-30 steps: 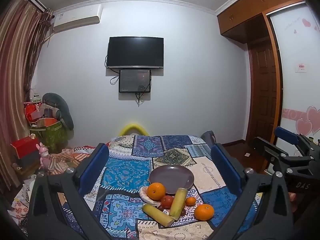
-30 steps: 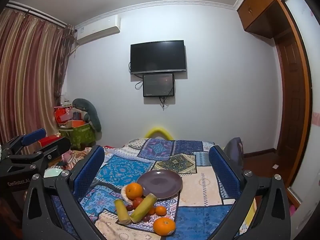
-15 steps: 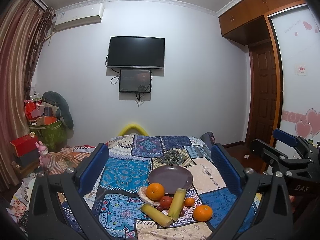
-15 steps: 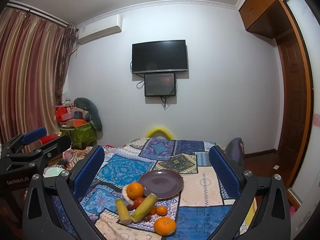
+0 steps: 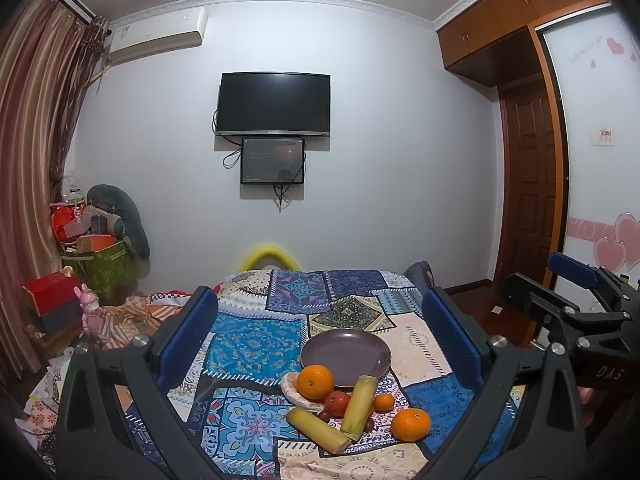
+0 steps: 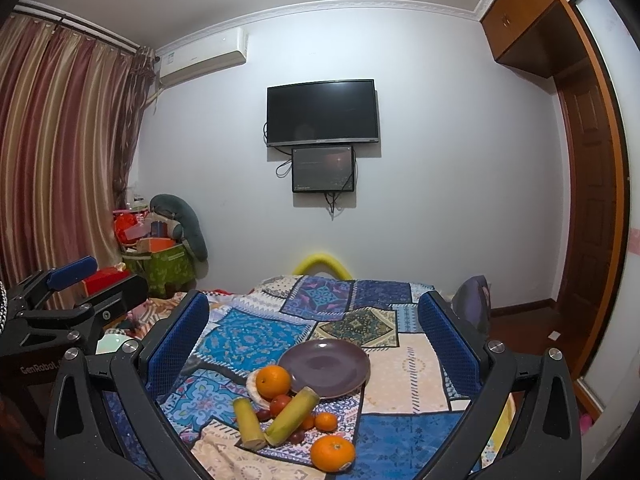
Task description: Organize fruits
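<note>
Both grippers hang above the near end of the bed with jaws spread wide and nothing between them: left gripper (image 5: 320, 344), right gripper (image 6: 314, 344).

The fruit lies in a loose heap on the patchwork quilt (image 5: 248, 340), toward the near edge of the bed and right of its middle.

- Purple plate (image 5: 346, 354): empty, just behind the heap. Rigid and probably breakable.
- Large orange (image 5: 315, 382): rests on a pale shell-like dish (image 5: 294, 394), touching the plate rim. Firm and round; it is likely to roll. Grip across its widest part.
- Second orange (image 5: 411, 424): lies apart at the near right. It is the easiest first pick.
- Two cane-like stalks (image 5: 359, 402): stiff and smooth-skinned. Grip at mid-length, across the shaft.
- Tomato (image 5: 337, 403) and small mandarin (image 5: 384, 402): wedged beside the stalks. The tomato is probably soft; close lightly.

The quilt is soft, so items may tilt when pressed.
</note>
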